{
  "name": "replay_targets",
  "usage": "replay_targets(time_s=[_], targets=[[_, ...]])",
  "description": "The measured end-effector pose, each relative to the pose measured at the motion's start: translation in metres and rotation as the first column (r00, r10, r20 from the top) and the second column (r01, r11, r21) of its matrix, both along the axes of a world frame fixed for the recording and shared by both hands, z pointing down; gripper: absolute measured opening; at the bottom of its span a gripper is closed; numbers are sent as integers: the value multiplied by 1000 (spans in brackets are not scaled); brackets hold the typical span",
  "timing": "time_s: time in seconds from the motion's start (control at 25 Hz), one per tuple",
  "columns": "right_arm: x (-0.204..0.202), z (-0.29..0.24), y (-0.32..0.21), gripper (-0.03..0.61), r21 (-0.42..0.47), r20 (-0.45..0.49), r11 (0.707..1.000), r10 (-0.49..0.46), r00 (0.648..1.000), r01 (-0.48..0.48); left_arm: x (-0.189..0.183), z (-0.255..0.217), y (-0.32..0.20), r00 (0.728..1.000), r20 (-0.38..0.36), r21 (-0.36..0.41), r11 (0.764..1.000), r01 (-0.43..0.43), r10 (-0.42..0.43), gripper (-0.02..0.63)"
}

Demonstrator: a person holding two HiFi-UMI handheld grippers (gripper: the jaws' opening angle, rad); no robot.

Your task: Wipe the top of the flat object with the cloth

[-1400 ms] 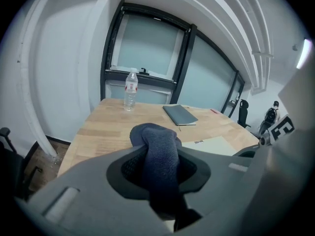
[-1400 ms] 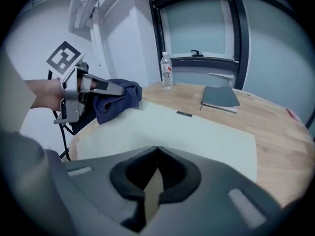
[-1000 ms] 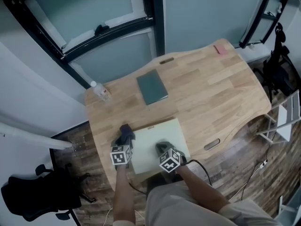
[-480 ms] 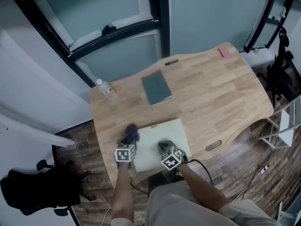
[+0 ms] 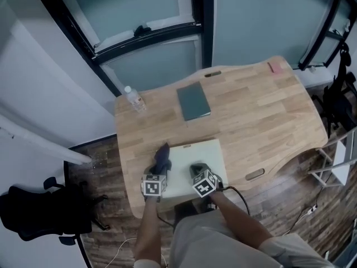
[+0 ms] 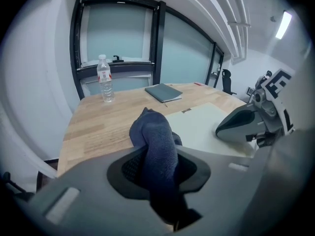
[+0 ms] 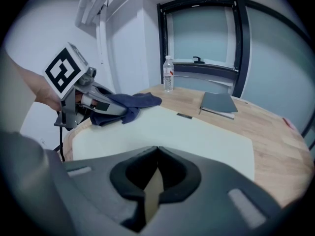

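A pale flat board (image 5: pixel 203 154) lies at the near edge of the wooden table (image 5: pixel 262 110). My left gripper (image 5: pixel 159 171) is shut on a dark blue cloth (image 5: pixel 162 156), which hangs bunched out of the jaws at the board's left edge. In the left gripper view the cloth (image 6: pixel 156 144) fills the jaws, and the board (image 6: pixel 202 127) lies just to its right. My right gripper (image 5: pixel 199 175) is shut, and it sits over the board's near part. Its jaws meet in the right gripper view (image 7: pixel 157 154), with the board (image 7: pixel 192 132) stretching ahead.
A water bottle (image 5: pixel 134 100) stands at the table's far left. A grey-green notebook (image 5: pixel 193 101) lies beyond the board, and a small pink thing (image 5: pixel 274 67) sits at the far right corner. A black chair (image 5: pixel 44 212) stands on the floor to the left.
The left gripper and its cloth have edged right, up against the board's left side. The right gripper stays on the board. The head view has shifted.
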State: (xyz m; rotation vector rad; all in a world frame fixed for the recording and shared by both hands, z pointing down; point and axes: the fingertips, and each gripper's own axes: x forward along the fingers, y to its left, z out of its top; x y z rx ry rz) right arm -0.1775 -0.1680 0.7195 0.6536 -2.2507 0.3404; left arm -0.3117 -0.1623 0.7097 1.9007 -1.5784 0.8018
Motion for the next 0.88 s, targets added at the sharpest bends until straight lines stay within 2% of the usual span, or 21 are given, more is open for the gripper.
replay_targets(time_s=[0.32, 0.68, 0.88], targets=[[-2, 1, 0, 0, -23, 3, 1000, 3, 1000, -3, 16, 2, 31, 1000, -5, 35, 999, -9, 9, 101], [-1, 2, -1, 0, -22, 3, 1000, -6, 1000, 6, 26, 1, 61, 997, -43, 85, 994, 61, -57, 101], [-3, 1, -1, 0, -20, 6, 1000, -7, 1000, 7, 29, 0, 76, 996, -62, 100, 993, 68, -62, 101]])
